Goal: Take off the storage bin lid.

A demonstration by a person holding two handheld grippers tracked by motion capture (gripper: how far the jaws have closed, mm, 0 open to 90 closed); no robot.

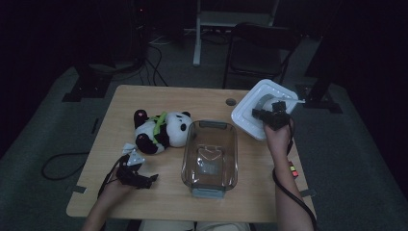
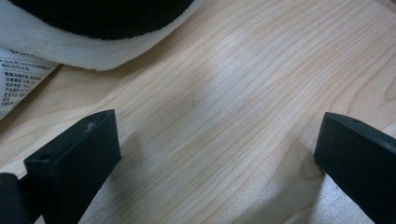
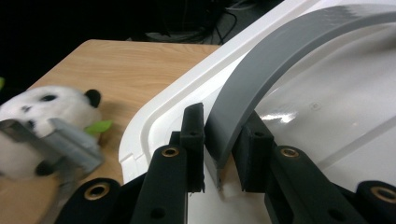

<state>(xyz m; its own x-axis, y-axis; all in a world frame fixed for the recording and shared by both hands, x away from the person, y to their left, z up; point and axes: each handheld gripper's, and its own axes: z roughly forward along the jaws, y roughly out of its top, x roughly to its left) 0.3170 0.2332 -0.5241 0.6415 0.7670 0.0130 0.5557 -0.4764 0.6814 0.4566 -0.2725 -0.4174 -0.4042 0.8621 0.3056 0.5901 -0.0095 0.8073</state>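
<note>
Dark rm, wood table [image 1: 173, 98] | R claw [image 3: 219, 140] clamped on lid's grey handle [image 3: 261, 74] | L claw [image 2: 210, 154] apart, empty

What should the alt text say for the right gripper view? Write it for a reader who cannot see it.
The right hand-held gripper clamps the grey arched handle of a white lid, its black jaws closed on the handle's lower end. Behind the lid, a panda plush lies on the wooden table, slightly blurred, with dark surroundings beyond.
</note>
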